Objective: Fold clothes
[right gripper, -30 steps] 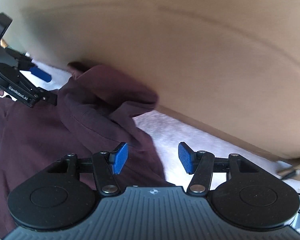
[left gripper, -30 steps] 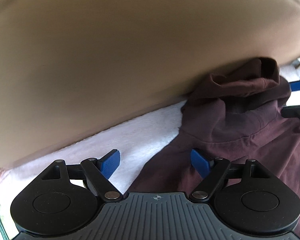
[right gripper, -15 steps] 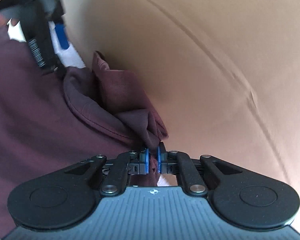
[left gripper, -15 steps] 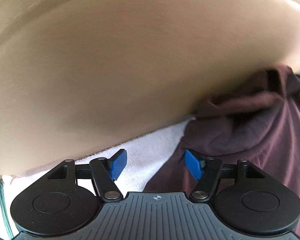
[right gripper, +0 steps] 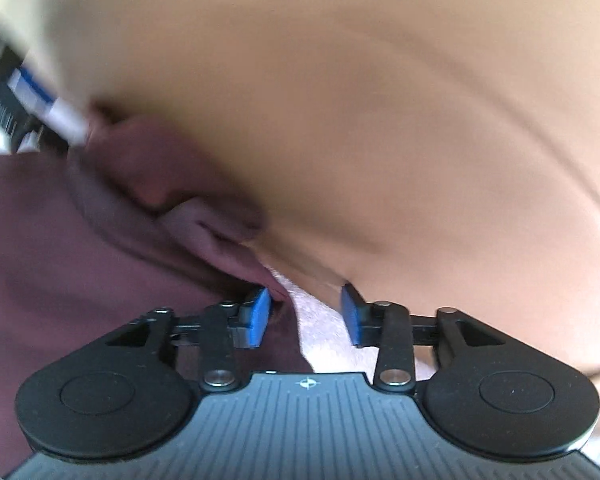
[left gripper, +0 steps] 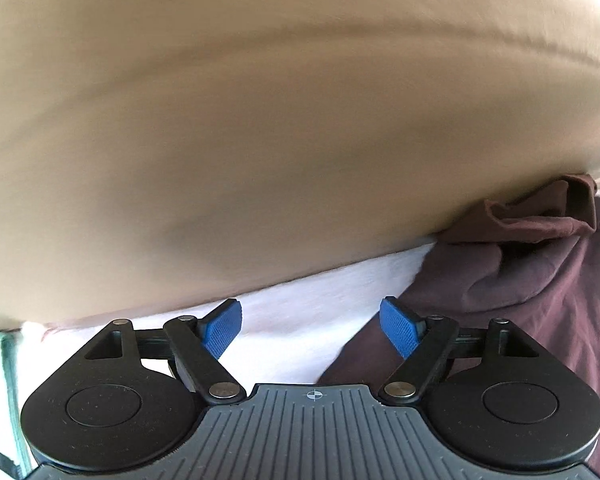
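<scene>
- A dark maroon hooded top (left gripper: 540, 280) lies spread on a white fleecy cover (left gripper: 320, 292), its bunched hood pushed up against a big tan cushion (left gripper: 260, 120) that fills the upper part of both views.
- Taking the top as the landmark: the left hand-held gripper (left gripper: 311, 328) hangs over its outer edge, on the side facing the white cover.
- Its jaws have just been opening and now stand wide and released. One blue pad (left gripper: 223, 330) is over the bare white cover; the other is over the border of the maroon cloth. Only cover and the cloth's edge show in the gap, and nothing is pinched.
- The right hand-held gripper (right gripper: 305, 316) sits at the opposite side of the top, close below the hood's crumpled folds (right gripper: 204, 216).
- Its jaws have just been opening and stand apart, released. A fold of the maroon cloth (right gripper: 256, 272) lies just beside the inner blue pad (right gripper: 260, 316), whether touching it I cannot tell. The gap itself shows white cover, and the far pad is clear of cloth.
- The right wrist view is blurred, so finer folds of the hood cannot be made out.
- In that view the left hand-held gripper (right gripper: 16, 100) appears as a dark, smeared shape beyond the far side of the top, near the cushion.
</scene>
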Available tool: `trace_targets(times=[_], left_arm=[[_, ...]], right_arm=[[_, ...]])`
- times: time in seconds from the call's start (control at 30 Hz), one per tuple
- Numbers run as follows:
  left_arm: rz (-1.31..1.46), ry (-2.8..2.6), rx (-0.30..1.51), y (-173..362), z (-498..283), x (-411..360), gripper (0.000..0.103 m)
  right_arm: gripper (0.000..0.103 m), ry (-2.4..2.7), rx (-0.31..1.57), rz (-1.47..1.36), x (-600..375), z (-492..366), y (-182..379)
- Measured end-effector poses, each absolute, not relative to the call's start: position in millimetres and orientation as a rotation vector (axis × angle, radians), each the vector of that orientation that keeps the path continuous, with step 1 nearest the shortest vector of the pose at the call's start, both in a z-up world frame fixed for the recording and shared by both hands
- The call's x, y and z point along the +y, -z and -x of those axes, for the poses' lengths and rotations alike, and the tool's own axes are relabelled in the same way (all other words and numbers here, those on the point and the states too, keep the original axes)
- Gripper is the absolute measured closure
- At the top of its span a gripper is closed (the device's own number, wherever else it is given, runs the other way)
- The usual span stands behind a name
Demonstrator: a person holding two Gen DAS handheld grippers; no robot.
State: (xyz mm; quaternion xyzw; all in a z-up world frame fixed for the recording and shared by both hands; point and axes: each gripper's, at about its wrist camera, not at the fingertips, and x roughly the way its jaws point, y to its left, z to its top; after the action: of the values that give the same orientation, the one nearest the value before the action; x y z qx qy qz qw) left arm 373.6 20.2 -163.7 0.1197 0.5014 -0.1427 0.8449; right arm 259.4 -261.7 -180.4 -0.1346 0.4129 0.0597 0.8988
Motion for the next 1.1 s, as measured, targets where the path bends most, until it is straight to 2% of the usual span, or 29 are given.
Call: trace_targets(times=[0.2,0.5,0.53,0.57,0.6,0.63,0.8,0.87,0.9,0.93,1.1], left_arm=[[-0.237,0.293,1.086,152,-347,69,0.015],[-0.236,0.219,1.188,171,-333,114,0.015],[-0.226,0.214,1.189,173,-337,119,0.015],[-0.217,0.210,1.190,176,-341,125,0.015],[-0.217,0.210,1.185,175,-345,131,0.015],[-0.217,0.211,1.181,175,-348,135,0.015],[-0.225,0.225,1.170,167,-359,123,0.015],[-0.228,0.225,1.170,162,-349,127,0.015],[-0.228,0.225,1.170,162,-348,129,0.015],[-0.224,0.226,1.170,166,-350,129,0.015],[-0.183,0.237,1.171,176,-365,125,0.015]], right_arm=[[0.051,-0.117,0.927,0.056,-315,-235,155],[0.052,-0.201,1.051,-0.052,-322,-216,186],[0.058,-0.205,1.068,-0.048,-324,-211,187],[0.071,-0.213,1.094,-0.044,-328,-210,190],[0.099,-0.223,1.123,-0.040,-332,-212,194],[0.099,-0.221,1.132,-0.022,-342,-208,188],[0.098,-0.162,1.176,-0.006,-347,-206,196],[0.084,-0.128,1.193,-0.056,-352,-209,201],[0.066,-0.102,1.203,-0.061,-354,-210,201],[0.057,-0.090,1.210,-0.053,-356,-210,199],[0.059,-0.113,1.114,-0.012,-353,-204,175]])
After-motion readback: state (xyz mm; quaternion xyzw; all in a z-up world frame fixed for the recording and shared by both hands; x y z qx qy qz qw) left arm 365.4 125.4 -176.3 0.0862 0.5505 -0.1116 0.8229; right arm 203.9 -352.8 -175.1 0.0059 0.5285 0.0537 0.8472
